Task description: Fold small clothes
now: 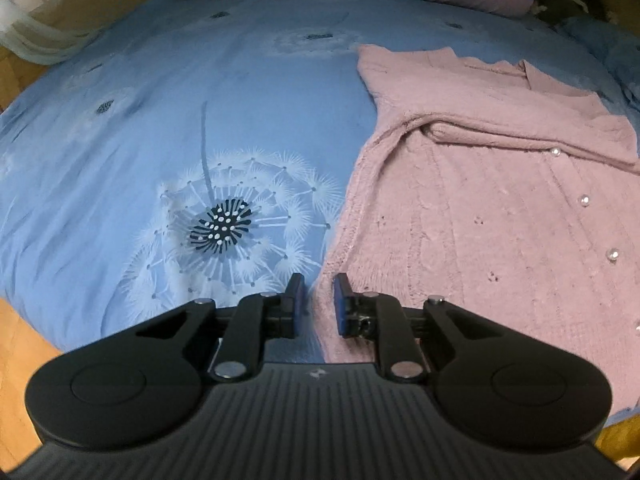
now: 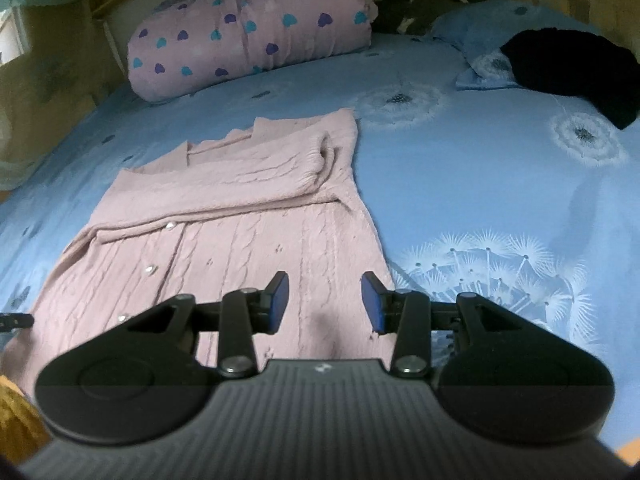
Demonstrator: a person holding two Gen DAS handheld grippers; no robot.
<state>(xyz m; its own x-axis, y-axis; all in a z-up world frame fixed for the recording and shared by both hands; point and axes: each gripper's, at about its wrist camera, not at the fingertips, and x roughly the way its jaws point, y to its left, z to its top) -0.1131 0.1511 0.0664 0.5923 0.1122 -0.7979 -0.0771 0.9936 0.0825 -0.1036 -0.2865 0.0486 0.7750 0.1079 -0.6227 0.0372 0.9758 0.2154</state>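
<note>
Pink cardigan (image 2: 240, 216) flat on blue bedspread (image 1: 160, 120), sleeves folded across, near hem hidden behind both tools, left gripper (image 1: 319, 300) spread at its left edge, right gripper (image 2: 325, 304) spread, both empty, black garment (image 2: 576, 72) blurred far right.

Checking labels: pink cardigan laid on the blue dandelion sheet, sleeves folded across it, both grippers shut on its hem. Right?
Not quite: the left gripper and right gripper are both open, with nothing between their fingers, as each wrist view shows. The rest holds: the pink cardigan lies on the blue dandelion sheet, sleeves folded across.
</note>
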